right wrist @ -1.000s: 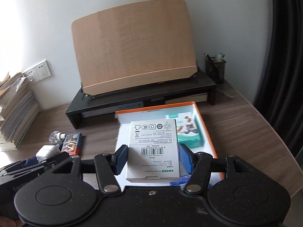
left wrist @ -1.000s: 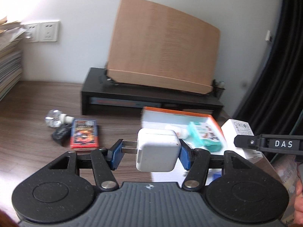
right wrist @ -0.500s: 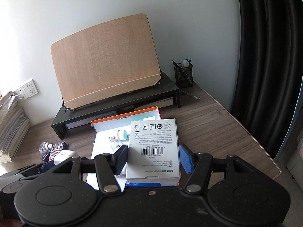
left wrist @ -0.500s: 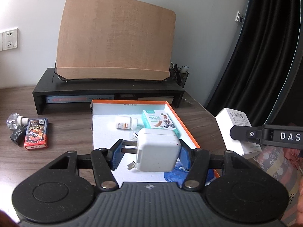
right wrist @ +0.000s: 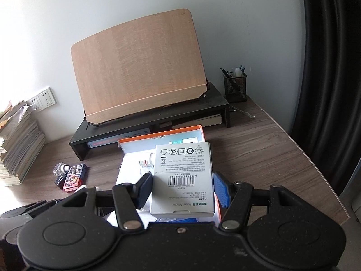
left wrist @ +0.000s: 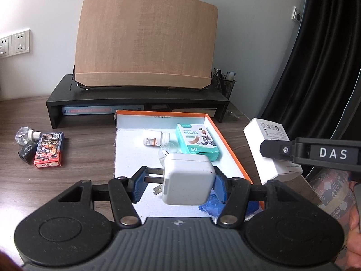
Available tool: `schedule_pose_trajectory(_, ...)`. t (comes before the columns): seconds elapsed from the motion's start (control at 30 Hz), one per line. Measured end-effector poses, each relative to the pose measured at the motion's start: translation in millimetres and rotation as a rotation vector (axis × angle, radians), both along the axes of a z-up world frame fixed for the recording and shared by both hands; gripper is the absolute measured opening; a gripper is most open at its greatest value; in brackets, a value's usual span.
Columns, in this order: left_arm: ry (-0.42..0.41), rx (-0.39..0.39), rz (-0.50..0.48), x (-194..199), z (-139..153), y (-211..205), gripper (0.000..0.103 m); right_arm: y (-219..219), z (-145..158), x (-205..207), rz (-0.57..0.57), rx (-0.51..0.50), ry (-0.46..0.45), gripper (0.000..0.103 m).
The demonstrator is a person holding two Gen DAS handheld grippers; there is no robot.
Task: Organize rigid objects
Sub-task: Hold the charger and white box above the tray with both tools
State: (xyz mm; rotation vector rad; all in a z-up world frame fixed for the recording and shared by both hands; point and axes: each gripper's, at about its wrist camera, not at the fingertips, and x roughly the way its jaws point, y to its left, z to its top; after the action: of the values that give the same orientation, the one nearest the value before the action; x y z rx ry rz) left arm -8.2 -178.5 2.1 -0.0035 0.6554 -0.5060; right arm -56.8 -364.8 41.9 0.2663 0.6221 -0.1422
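While both hover over the tray (left wrist: 227, 140), left gripper (left wrist: 178, 186) pinches the charger (left wrist: 187, 179), right gripper (right wrist: 183, 189) clamps the box (right wrist: 183, 178), cards (left wrist: 48, 150) on table (left wrist: 67, 180).

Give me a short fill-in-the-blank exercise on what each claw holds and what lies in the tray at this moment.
1. The left claw grips a white square ____ with metal prongs.
2. The right claw holds a flat white cardboard box printed with a ____.
3. The small white pill bottle lies inside the ____-rimmed shallow tray.

Missing words: charger; barcode; orange
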Motion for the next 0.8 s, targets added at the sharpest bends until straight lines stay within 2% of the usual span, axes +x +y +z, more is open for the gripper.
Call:
schedule_pose_trajectory(0.3, 0.001, 0.025, 0.048, -2.8, -0.2, -11.4, 0.060, -4.6, -2.2, 9.2, 0.048, -0.026, -0.001, 0.071)
schedule_pose_trajectory(0.8, -0.009, 0.018, 0.101, -7.4, 3.4, -25.5, 0.060, -17.1, 4.0, 11.3, 0.077, -0.049, -0.018, 0.071)
